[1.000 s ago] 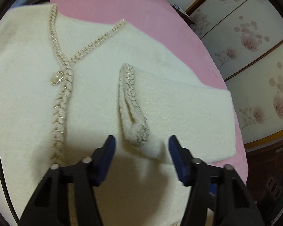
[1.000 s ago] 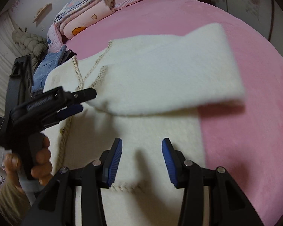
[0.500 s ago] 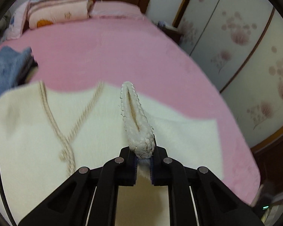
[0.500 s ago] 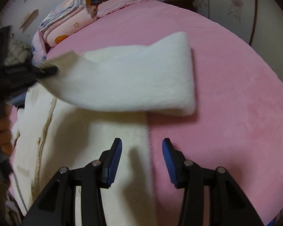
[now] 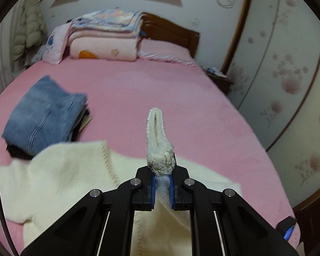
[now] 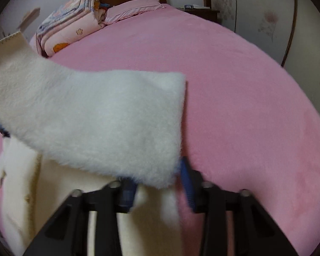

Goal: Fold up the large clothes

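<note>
- We clench the left gripper [image 5: 161, 188] on the braided cuff [image 5: 159, 147] of the cream fleece jacket's sleeve; the blue pads [image 5: 152, 188] press the fabric from both sides, and the cuff loop stands upright past the fingertips toward 12 o'clock.
- The cream fleece jacket [image 5: 59, 170] itself lies on the pink bedspread [image 5: 151, 89], its body spreading from 7 to 9 o'clock of the left gripper in the left wrist view.
- In the right wrist view the lifted sleeve [image 6: 91, 123] stretches from the 10 o'clock edge of the frame down to the right gripper [image 6: 157, 188], hanging clear of the jacket body [image 6: 19, 194] below it.
- The right gripper's jaws have just been closing, with the sleeve's lower corner between them; the picture is blurred there, so we cannot tell whether the pads already bite the fleece.
- A folded pair of blue jeans [image 5: 44, 115] rests on the bedspread at 10 o'clock of the left gripper, just beyond the jacket's edge.
- A stack of pastel quilts [image 5: 104, 36] sits at the wooden headboard [image 5: 170, 34], near 11 o'clock.
</note>
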### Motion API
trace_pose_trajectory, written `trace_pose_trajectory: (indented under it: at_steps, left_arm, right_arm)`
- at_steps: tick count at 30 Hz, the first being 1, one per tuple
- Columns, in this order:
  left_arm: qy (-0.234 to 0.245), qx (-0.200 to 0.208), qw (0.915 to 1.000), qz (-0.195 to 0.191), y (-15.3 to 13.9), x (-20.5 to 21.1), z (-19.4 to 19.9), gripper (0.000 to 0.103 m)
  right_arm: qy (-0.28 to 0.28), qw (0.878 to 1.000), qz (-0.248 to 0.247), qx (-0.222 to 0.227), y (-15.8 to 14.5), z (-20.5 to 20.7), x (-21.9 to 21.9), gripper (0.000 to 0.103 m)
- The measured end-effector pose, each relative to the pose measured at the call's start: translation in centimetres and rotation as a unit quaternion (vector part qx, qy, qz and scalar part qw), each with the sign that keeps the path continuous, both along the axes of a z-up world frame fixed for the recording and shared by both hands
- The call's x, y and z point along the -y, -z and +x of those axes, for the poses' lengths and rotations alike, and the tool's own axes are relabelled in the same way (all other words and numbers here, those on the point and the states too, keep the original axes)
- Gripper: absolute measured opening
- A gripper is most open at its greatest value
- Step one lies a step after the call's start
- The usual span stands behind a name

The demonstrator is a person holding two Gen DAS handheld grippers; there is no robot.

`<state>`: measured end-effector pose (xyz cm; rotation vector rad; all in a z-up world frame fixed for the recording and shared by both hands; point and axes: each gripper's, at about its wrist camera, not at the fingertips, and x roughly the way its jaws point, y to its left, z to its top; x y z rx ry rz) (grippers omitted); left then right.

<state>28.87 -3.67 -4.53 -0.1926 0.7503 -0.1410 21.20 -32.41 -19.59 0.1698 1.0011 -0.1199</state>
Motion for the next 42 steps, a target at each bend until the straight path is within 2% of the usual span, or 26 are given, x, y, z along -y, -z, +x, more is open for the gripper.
trace_pose_trajectory:
  at_steps: [2, 5, 8, 10, 12, 15, 16, 20, 22, 24, 26, 28, 29, 33, 38, 39, 40, 41, 42]
  left_arm:
    - [-0.019, -0.027, 0.9994, 0.01, 3.3, -2.3, -0.2, 0.007]
    - [-0.035, -0.092, 0.9951, 0.007, 9.6, -4.4, -0.7, 0.007]
    - [-0.049, -0.168, 0.9846, 0.004, 16.0, -5.8, -1.3, 0.008]
    - [-0.047, -0.19, 0.9806, -0.001, 18.6, -6.1, -2.0, 0.011]
    - [-0.047, -0.171, 0.984, -0.018, 18.8, -6.7, -2.7, 0.016]
    - [-0.03, -0.183, 0.9817, -0.041, 18.1, -7.3, -2.8, 0.032]
    - [-0.025, -0.184, 0.9819, -0.037, 17.5, -7.4, -2.8, 0.034]
    - [-0.015, -0.144, 0.9894, -0.001, 13.7, -7.5, -3.2, 0.036]
    - [-0.013, -0.119, 0.9927, 0.01, 12.3, -7.3, -3.2, 0.048]
    - [-0.011, -0.102, 0.9944, 0.025, 11.2, -6.8, -2.8, 0.054]
    - [-0.005, -0.093, 0.9945, 0.048, 10.7, -5.9, -1.9, 0.06]
    - [-0.005, -0.097, 0.9928, 0.07, 11.2, -5.2, -0.5, 0.066]
    - [-0.007, -0.103, 0.9914, 0.081, 11.8, -5.0, 0.1, 0.067]
    - [-0.022, -0.137, 0.983, 0.12, 14.8, -5.1, 2.9, 0.067]
    - [-0.031, -0.138, 0.9842, 0.106, 16.3, -5.2, 4.9, 0.065]
    - [-0.033, -0.142, 0.9835, 0.108, 16.6, -5.1, 5.3, 0.053]
    - [-0.032, -0.149, 0.9824, 0.107, 17.0, -5.0, 5.6, 0.025]
    - [-0.031, -0.166, 0.9794, 0.111, 17.7, -4.7, 6.1, 0.012]
    - [-0.036, -0.17, 0.9769, 0.125, 18.1, -4.6, 6.3, 0.011]
  right_arm:
    - [0.0, 0.999, -0.032, -0.001, 0.1, 0.2, -1.0, 0.027]
    - [-0.006, 0.999, -0.049, -0.013, 0.5, 0.1, -1.8, 0.028]
    - [-0.011, 0.998, -0.043, -0.034, 1.3, 0.2, -1.6, 0.03]
    - [-0.011, 0.998, -0.036, -0.044, 1.7, 0.1, -1.4, 0.032]
    - [-0.012, 0.998, -0.034, -0.05, 1.4, -0.2, -1.2, 0.036]
    - [-0.015, 0.998, -0.024, -0.061, 0.9, -0.6, -0.9, 0.039]
    - [-0.023, 0.997, -0.012, -0.066, 0.5, -0.6, -0.8, 0.039]
    - [-0.052, 0.996, 0.021, -0.064, -1.4, -2.0, -0.3, 0.039]
    - [-0.056, 0.997, 0.026, -0.056, -2.6, -2.2, 0.0, 0.039]
    - [-0.051, 0.997, 0.029, -0.049, -3.8, -1.5, 0.4, 0.047]
    - [-0.036, 0.998, 0.032, -0.043, -4.5, -0.1, 1.0, 0.052]
    - [-0.018, 0.999, 0.03, -0.034, -4.8, 1.8, 1.4, 0.052]
    - [-0.01, 0.999, 0.032, -0.033, -4.6, 3.0, 1.7, 0.052]
    - [0.011, 0.999, 0.037, -0.039, -3.3, 7.5, 2.6, 0.052]
    - [0.024, 0.997, 0.042, -0.057, -1.3, 12.2, 3.4, 0.052]
    - [0.03, 0.997, 0.039, -0.066, -0.7, 12.9, 3.4, 0.052]
    - [0.035, 0.996, 0.036, -0.079, 0.2, 13.7, 3.4, 0.052]
    - [0.037, 0.995, 0.034, -0.084, 0.7, 14.0, 3.3, 0.05]
    - [0.036, 0.995, 0.029, -0.085, 1.1, 14.0, 3.4, 0.029]
